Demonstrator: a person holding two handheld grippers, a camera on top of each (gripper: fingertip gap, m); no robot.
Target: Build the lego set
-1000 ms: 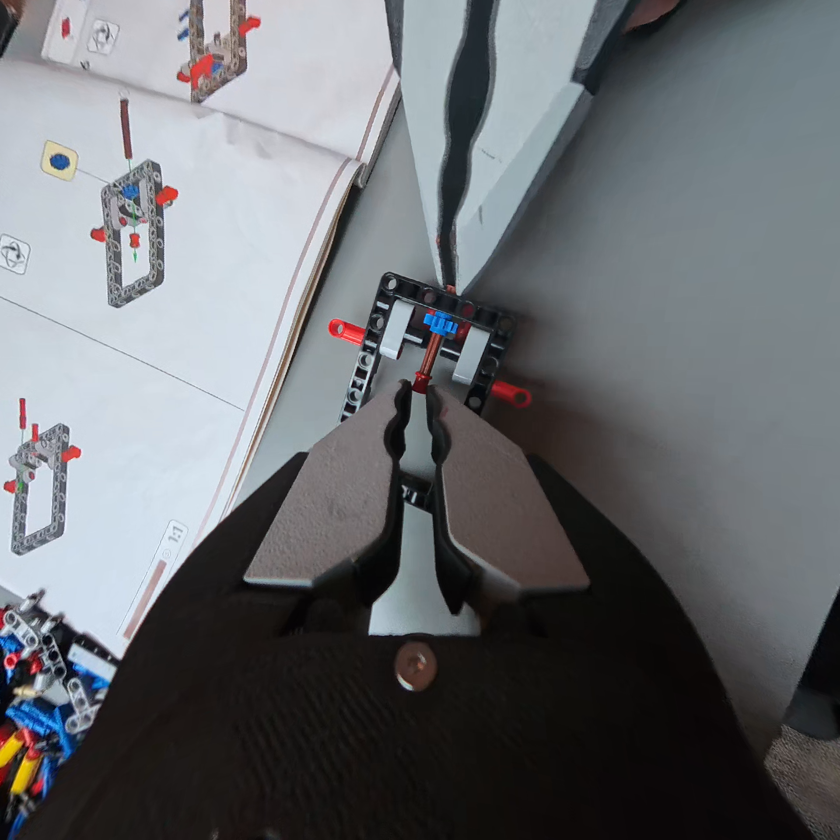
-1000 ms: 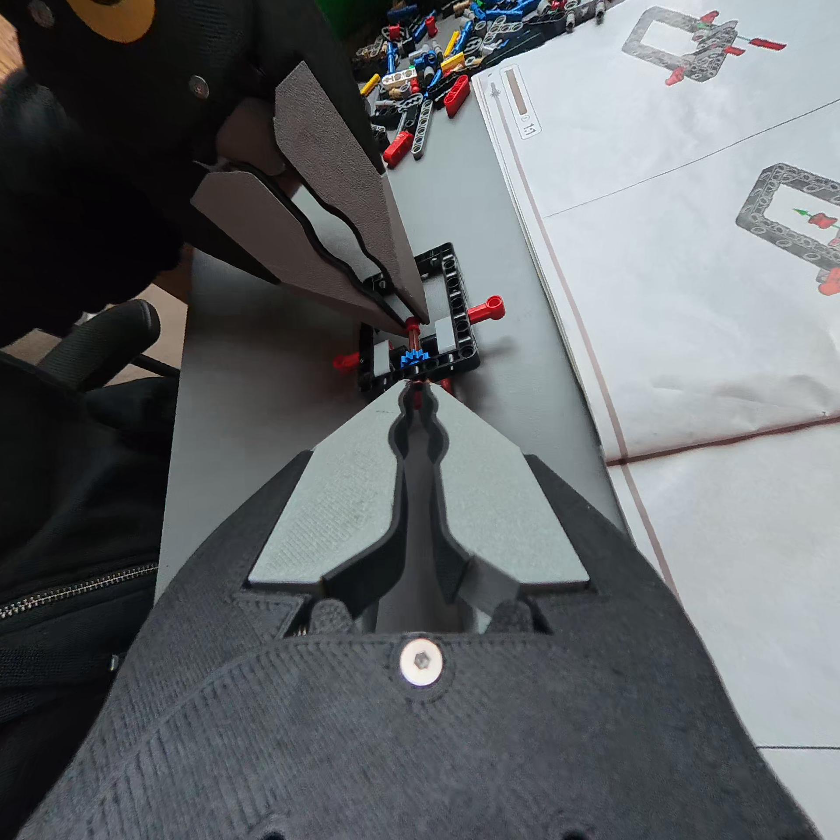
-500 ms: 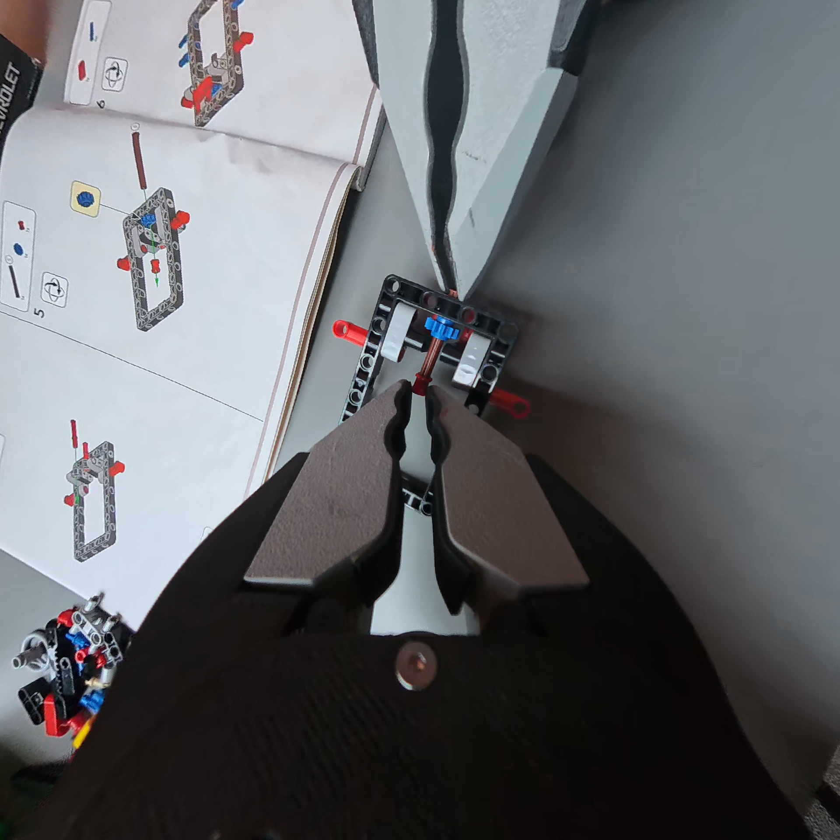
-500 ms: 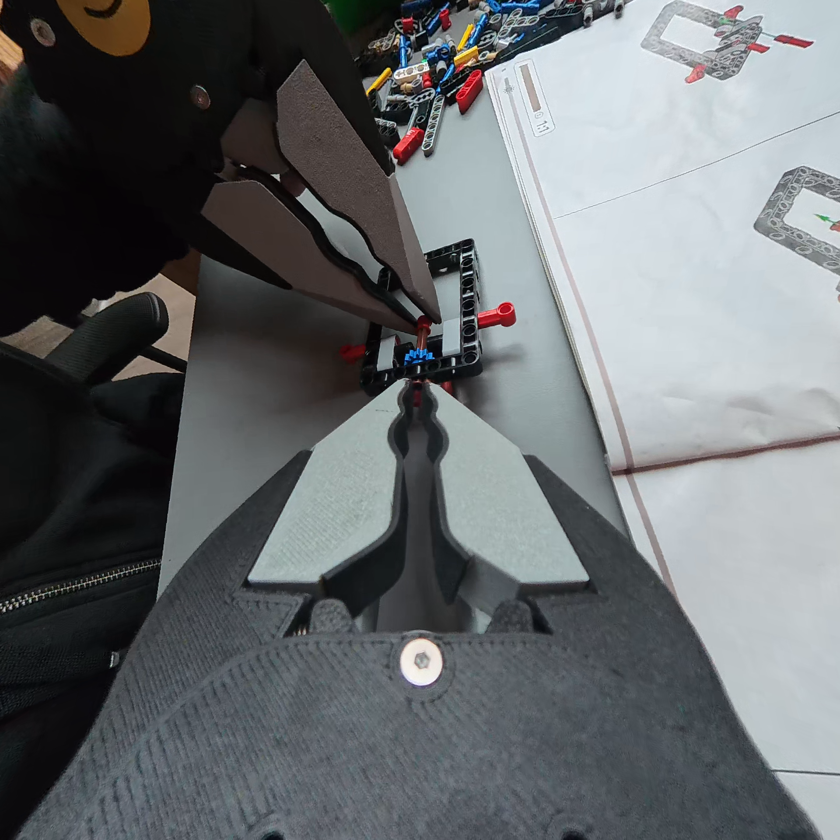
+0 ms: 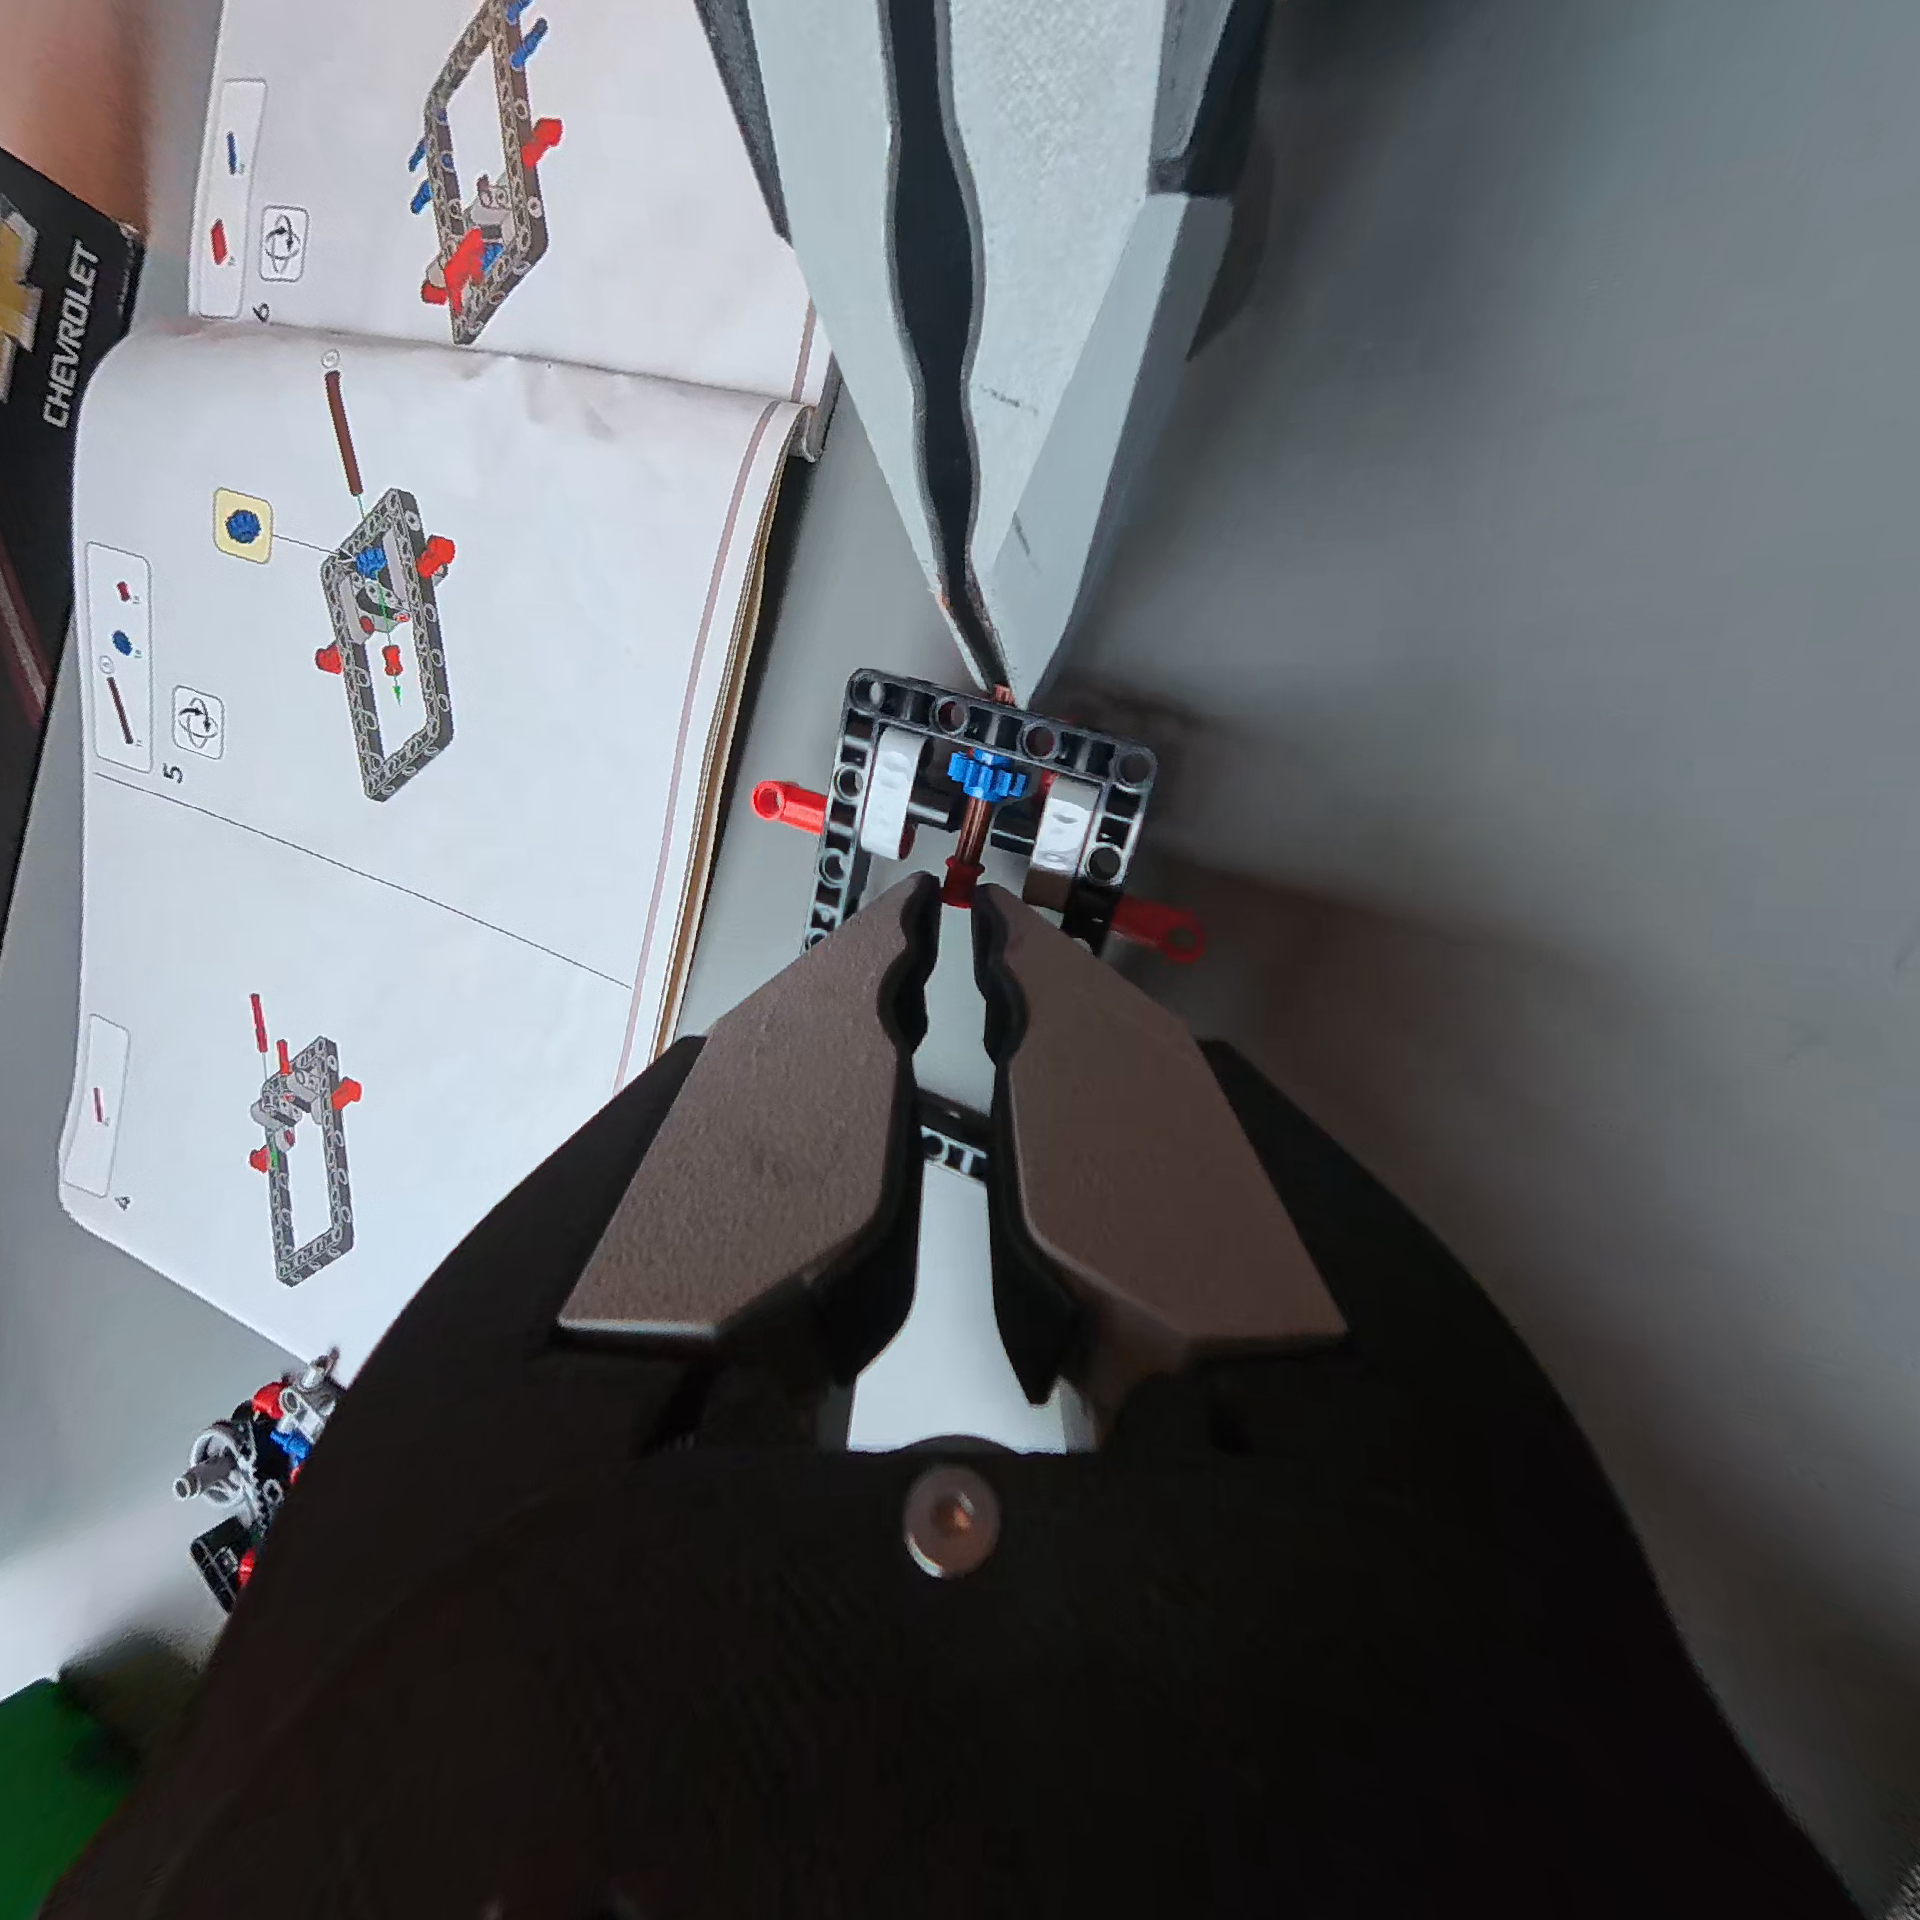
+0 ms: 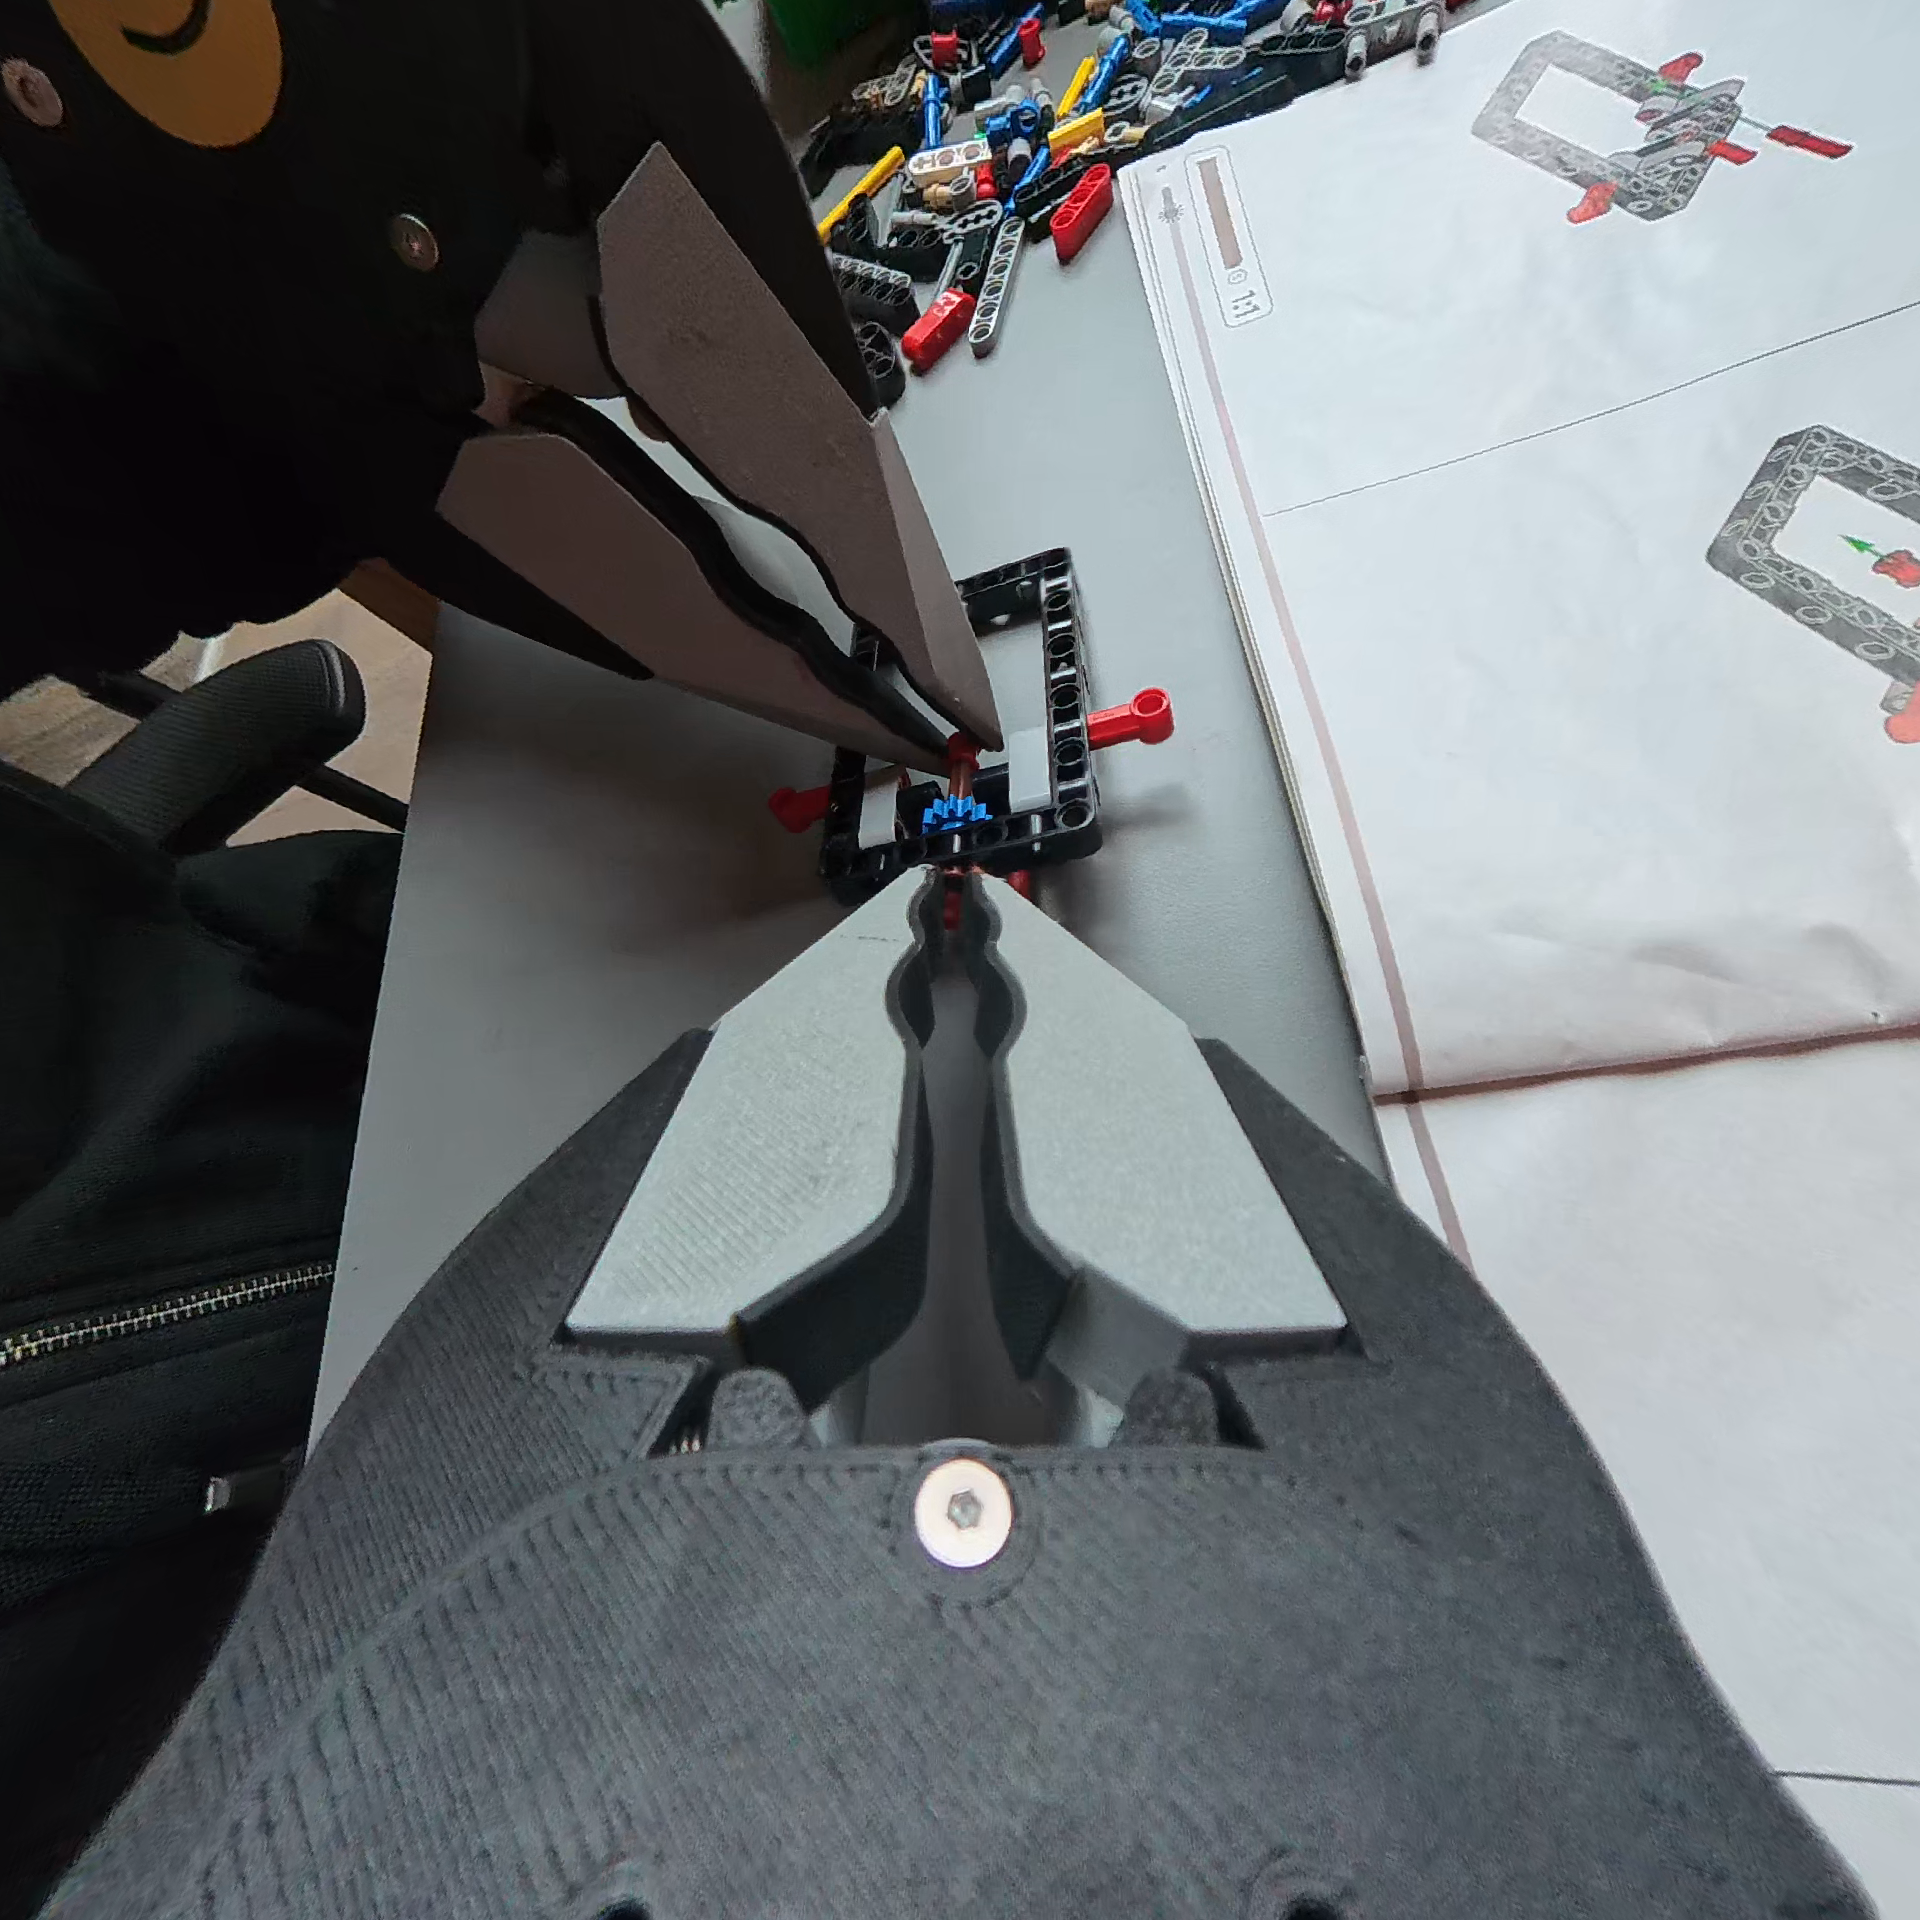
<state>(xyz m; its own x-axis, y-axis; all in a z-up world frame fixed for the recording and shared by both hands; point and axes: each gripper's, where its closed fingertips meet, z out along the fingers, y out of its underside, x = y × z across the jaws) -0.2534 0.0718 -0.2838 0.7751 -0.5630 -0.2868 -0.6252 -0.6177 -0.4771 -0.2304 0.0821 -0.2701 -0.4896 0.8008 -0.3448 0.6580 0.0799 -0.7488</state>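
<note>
A black rectangular frame (image 5: 850, 800) lies on the grey table, also seen in the right wrist view (image 6: 1062, 665). Inside it are two light grey beams (image 5: 894, 795), a blue gear (image 5: 982, 774) and a brown axle (image 5: 975, 826) running through the gear. Red pins (image 5: 790, 802) stick out of both long sides. My left gripper (image 5: 958, 896) is shut on a red bush (image 5: 961, 883) at the axle's near end. My right gripper (image 6: 954, 906) faces it from the opposite side of the frame, shut on the axle's other end. The left gripper's far-off fingers (image 6: 790, 447) show in the right wrist view.
An open instruction booklet (image 5: 468, 727) lies beside the frame, also seen in the right wrist view (image 6: 1558, 675). A pile of loose pieces (image 6: 997, 156) sits beyond the frame. A black box (image 5: 52, 416) lies past the booklet. The table edge and a chair arm (image 6: 239, 727) are on the left. Left and right tips are no more than a few centimetres apart.
Both grippers keep their hold on the axle ends. The left wrist view has tilted, showing more booklet. The blue gear looks sharper and narrower than one second ago.
</note>
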